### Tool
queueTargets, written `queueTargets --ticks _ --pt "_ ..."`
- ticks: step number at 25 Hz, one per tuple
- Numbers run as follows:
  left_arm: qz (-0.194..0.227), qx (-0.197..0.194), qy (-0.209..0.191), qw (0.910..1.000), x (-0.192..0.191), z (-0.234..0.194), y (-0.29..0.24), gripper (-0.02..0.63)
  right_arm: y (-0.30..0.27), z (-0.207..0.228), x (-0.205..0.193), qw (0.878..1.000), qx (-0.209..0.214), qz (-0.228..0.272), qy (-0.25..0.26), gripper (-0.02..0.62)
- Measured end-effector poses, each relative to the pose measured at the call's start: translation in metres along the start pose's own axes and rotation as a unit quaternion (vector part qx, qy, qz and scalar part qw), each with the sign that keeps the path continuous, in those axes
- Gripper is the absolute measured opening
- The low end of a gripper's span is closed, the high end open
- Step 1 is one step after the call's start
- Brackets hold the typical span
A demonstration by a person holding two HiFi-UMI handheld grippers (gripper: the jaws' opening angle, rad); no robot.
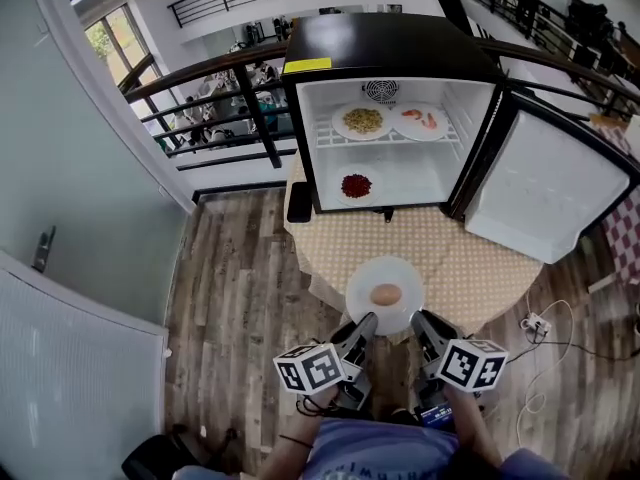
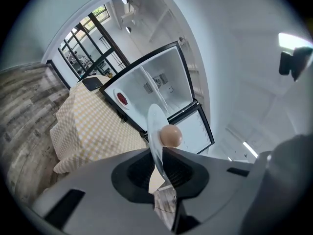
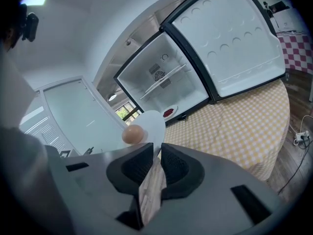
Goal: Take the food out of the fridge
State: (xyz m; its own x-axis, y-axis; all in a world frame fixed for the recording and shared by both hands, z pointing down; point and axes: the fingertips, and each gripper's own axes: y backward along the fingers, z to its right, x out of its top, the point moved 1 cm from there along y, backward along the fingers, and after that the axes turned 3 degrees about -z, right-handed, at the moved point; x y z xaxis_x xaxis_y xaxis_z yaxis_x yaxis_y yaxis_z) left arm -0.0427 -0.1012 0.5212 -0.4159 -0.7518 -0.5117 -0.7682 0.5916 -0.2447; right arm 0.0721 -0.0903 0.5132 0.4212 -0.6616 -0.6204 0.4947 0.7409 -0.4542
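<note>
A white plate (image 1: 372, 276) carrying a round brown food item (image 1: 386, 295) hangs over the near edge of the table. My left gripper (image 1: 364, 325) is shut on its near left rim and my right gripper (image 1: 424, 322) on its near right rim. In the left gripper view the plate (image 2: 154, 131) stands edge-on in the jaws (image 2: 159, 154), with the brown item (image 2: 170, 135) beside it. The right gripper view shows the plate (image 3: 152, 124) and the item (image 3: 132, 134) just above the jaws (image 3: 156, 152). The open fridge (image 1: 385, 43) holds a noodle plate (image 1: 362, 121), a shrimp plate (image 1: 421, 120) and a plate of red food (image 1: 356, 185).
The fridge door (image 1: 545, 183) swings open to the right. The table has a yellow checked cloth (image 1: 470, 258). A black object (image 1: 298, 203) lies left of the fridge. A power strip and cables (image 1: 537, 323) lie on the wooden floor at the right. A railing (image 1: 215, 93) runs behind.
</note>
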Motion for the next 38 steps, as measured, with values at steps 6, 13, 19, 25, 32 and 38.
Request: queueTargets --ticks 6,13,19,25,32,38 --pt "0.005 0.002 0.003 1.0 -0.048 0.03 0.003 0.06 0.052 0.018 -0.015 1.0 0.008 0.003 0.003 0.059" --pt "0.016 0.001 0.012 0.9998 -0.106 0.066 0.014 0.06 0.112 0.034 -0.036 1.0 0.016 0.003 0.006 0.058" --pt "0.032 0.003 0.015 0.9994 -0.138 0.087 0.029 0.06 0.149 0.035 -0.051 0.999 0.032 0.003 0.017 0.058" --pt "0.044 0.007 0.01 0.9989 -0.163 0.103 0.049 0.06 0.175 0.031 -0.068 0.999 0.045 0.004 0.021 0.058" --pt "0.064 0.017 0.017 0.9977 -0.182 0.106 0.076 0.06 0.19 0.02 -0.091 0.998 0.063 -0.008 0.029 0.058" --pt "0.071 0.029 0.022 0.9968 -0.196 0.108 0.096 0.06 0.199 0.011 -0.109 0.997 0.072 -0.016 0.031 0.058"
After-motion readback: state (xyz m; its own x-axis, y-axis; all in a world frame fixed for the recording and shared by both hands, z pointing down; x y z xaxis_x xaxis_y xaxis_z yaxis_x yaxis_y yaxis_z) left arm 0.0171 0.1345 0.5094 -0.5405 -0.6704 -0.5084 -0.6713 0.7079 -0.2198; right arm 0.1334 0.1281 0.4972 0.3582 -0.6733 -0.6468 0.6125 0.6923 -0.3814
